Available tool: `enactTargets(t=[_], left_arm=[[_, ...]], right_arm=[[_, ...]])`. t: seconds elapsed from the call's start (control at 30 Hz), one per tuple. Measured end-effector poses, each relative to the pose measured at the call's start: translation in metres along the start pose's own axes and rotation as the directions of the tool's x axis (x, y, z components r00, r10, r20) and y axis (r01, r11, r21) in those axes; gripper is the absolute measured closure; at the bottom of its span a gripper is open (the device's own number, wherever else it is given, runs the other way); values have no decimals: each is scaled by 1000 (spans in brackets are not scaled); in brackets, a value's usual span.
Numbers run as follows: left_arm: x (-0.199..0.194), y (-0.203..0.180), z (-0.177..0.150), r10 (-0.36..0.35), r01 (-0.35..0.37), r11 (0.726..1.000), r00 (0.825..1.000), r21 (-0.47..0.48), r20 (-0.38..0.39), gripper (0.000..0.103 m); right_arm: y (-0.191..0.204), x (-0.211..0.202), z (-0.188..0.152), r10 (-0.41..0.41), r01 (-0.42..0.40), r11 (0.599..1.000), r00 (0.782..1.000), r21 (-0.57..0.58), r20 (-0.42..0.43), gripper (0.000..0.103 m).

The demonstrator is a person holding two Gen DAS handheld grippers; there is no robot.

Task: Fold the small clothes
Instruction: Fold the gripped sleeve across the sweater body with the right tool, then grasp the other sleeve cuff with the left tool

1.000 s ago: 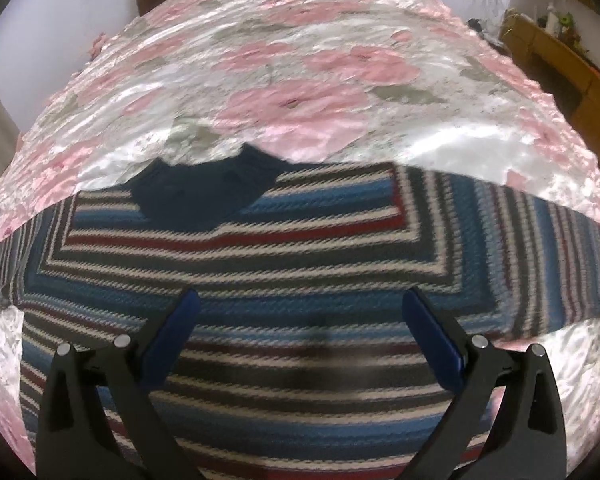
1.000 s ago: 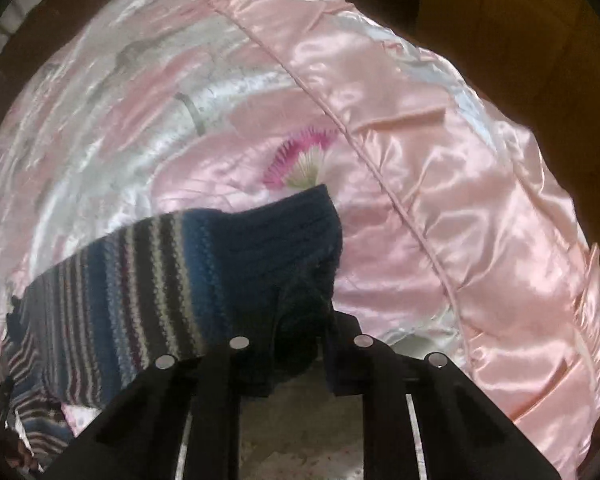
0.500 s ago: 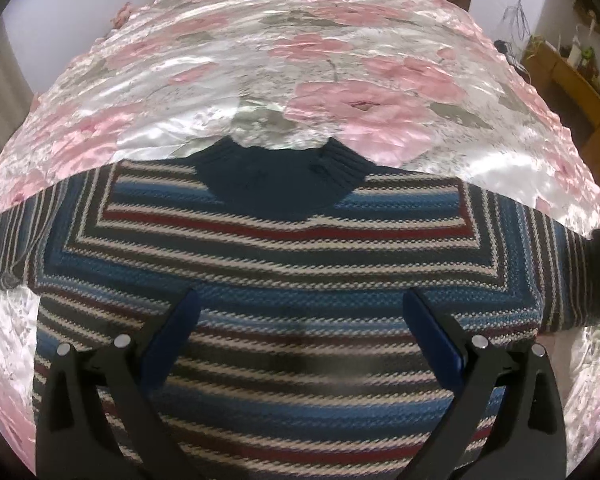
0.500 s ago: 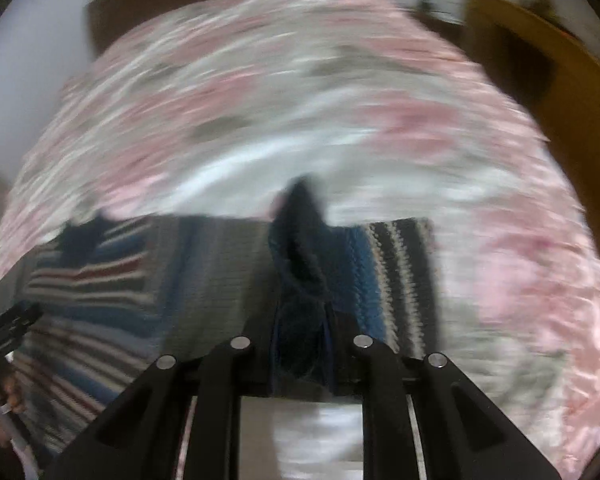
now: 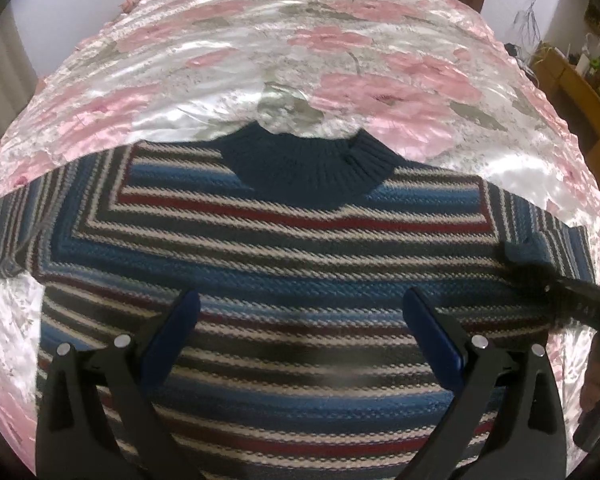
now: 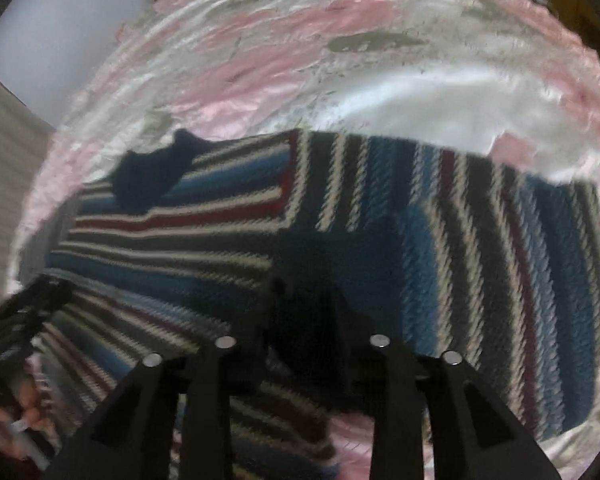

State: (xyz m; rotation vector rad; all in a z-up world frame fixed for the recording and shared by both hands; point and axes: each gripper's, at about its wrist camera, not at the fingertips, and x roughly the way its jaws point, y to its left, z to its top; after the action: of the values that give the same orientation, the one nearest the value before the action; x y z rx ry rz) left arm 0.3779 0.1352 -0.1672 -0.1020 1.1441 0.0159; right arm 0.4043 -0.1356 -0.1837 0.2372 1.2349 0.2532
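Your sweater (image 5: 284, 264) lies flat on the bed (image 5: 260, 60), collar away from you, sleeves running left to right. Your right gripper (image 6: 300, 320), the nearer one, has its jaws closed on the dark sleeve cuff, folded inward over the body. Your left gripper (image 5: 300, 312) hovers above the chest, jaws wide and empty.
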Motion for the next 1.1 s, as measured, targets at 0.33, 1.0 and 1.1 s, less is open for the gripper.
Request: enactTargets(t=[0.33,1.0,1.1], left_arm=[[28,-100,-3,-292,293,956,945,-15,-146,3],[75,-184,1,-374,365,927,880,-87,-291,76],[63,-172,7,-433,418,902,873,-111,-226,95]], right_arm=[[-82,-93,-37,-26,13,995,992,103,125,56],[-154,-104,-88,-95,63,976,984,210,148,53],[-156,-108,-90,-106,69,972,982,227,157,51]])
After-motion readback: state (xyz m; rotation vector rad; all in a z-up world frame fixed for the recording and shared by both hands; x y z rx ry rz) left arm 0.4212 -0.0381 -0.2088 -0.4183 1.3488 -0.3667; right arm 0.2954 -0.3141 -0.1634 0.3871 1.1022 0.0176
